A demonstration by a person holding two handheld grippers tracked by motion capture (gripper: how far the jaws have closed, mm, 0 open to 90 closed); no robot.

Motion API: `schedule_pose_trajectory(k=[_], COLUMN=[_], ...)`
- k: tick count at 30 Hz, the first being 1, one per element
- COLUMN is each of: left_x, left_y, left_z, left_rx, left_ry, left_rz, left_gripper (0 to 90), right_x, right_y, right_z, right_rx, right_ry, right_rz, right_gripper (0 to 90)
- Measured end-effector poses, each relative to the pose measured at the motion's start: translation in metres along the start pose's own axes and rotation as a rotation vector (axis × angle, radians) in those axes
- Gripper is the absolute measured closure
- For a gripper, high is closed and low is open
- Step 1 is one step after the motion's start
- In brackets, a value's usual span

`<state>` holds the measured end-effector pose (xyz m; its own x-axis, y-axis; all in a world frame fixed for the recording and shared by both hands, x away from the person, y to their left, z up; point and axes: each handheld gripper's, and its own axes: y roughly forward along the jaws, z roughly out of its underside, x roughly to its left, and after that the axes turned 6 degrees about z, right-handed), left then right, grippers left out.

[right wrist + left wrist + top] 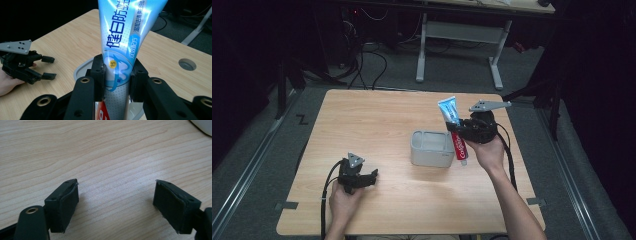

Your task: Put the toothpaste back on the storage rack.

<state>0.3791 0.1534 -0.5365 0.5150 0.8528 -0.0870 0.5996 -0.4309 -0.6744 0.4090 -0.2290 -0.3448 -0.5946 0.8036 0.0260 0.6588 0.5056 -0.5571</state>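
Right gripper [116, 82] pinches my toothpaste tube [125, 42], seemingly just beside the grey container [431, 148] toward the tabletop's [362, 120] right edge. Left gripper [115, 205] spread near the front-left corner. Dark room, cables behind.

Partly hidden toothpaste tube
The toothpaste tube [125, 37] is cut off top and bottom; the box [203, 125] shows just a corner.

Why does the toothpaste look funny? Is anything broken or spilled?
Nothing is broken or spilled. The toothpaste just stands on end, cap down, pinched by the right claw beside the grey box. The left claw sits open on the table.
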Motion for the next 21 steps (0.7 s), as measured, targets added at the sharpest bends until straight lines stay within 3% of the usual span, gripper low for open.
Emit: schedule_pose_trajectory(k=[16, 19, 21], left_x=[0.0, 0.0, 0.0], left_y=[0.0, 0.0, 0.0], left_z=[0.0, 0.0, 0.0], left_rx=[0.0, 0.0, 0.0], left_ry=[0.001, 0.001, 0.001], left_rz=[-0.001, -0.002, -0.002], left_gripper=[21.0, 21.0, 21.1], right_x=[0.0, -0.002, -0.002], right_y=[0.009, 0.012, 0.015], right_z=[-0.018, -0.021, -0.022], right_rx=[-0.047, -0.066, -0.074], right_ry=[0.018, 0.049, 0.049], right_rz=[-0.04, -0.075, -0.071], right_gripper=[70.8, 70.8, 70.8])
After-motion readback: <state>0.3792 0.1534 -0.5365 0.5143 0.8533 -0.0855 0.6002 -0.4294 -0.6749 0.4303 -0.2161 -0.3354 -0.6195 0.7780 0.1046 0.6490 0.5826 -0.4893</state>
